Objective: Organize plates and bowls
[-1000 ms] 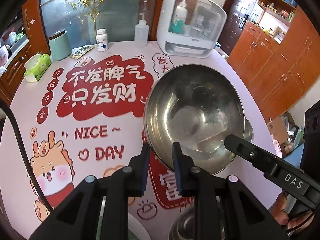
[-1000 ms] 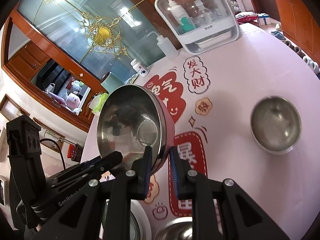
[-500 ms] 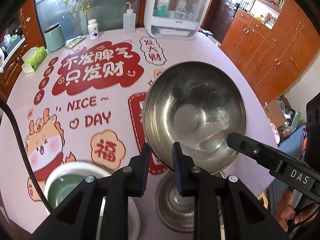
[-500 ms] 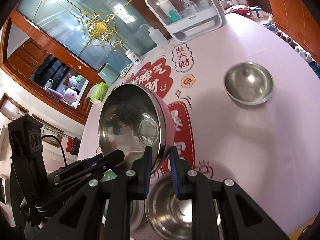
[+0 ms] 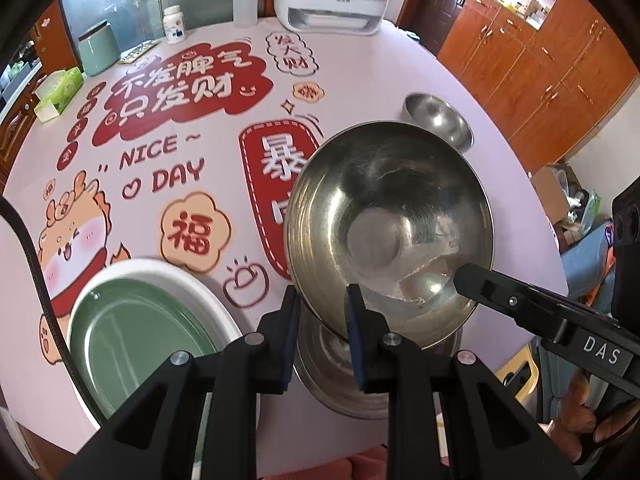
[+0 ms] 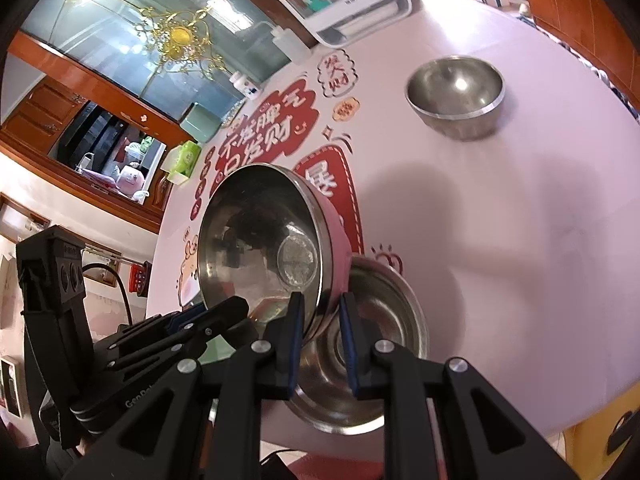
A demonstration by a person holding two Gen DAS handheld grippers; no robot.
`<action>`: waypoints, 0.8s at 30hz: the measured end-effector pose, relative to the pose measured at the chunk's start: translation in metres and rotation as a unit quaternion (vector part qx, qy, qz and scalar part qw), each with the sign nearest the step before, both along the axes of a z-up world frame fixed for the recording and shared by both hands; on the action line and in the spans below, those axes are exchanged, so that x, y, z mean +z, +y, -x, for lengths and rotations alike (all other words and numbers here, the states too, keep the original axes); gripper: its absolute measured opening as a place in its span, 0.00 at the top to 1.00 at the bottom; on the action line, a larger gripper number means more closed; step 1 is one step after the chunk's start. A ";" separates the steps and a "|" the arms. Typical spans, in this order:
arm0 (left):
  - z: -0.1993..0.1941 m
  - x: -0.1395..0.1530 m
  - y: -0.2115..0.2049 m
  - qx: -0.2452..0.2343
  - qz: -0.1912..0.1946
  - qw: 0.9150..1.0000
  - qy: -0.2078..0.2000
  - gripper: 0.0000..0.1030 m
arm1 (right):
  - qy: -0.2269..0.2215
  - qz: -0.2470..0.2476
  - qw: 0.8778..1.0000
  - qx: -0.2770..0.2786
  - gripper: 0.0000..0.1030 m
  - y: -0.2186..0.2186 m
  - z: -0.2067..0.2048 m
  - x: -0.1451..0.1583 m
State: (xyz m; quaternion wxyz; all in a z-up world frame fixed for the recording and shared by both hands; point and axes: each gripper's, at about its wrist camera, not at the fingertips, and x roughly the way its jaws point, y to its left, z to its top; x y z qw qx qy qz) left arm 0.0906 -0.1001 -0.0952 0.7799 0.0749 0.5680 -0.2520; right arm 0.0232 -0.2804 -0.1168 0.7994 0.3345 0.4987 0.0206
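Steel inside and pink outside, the bowl (image 5: 390,224) hangs tilted in the air, pinched at its near rim by both grippers. The left gripper (image 5: 322,312) grasps one part of the rim, the right gripper (image 6: 318,316) another, each with one finger inside and one outside. Just below it a second steel bowl (image 6: 372,356) sits at the near table (image 6: 500,240) edge. Beside that lies a green plate (image 5: 136,340) with a white rim. A small steel bowl (image 6: 456,94) stands well apart, farther back.
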 end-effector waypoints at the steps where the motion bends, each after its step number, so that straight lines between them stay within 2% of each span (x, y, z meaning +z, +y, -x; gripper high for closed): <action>1: 0.003 -0.003 0.000 -0.003 -0.004 1.000 0.004 0.80 | 0.005 -0.001 1.000 0.000 0.83 0.000 0.003 -0.002; 15: 0.030 -0.032 -0.005 -0.026 -0.024 0.998 0.054 0.80 | 0.070 -0.036 0.996 -0.028 0.83 -0.001 0.041 -0.033; 24: 0.031 -0.040 -0.010 -0.031 -0.034 0.997 0.066 0.79 | 0.082 -0.038 0.995 -0.035 0.80 -0.002 0.045 -0.039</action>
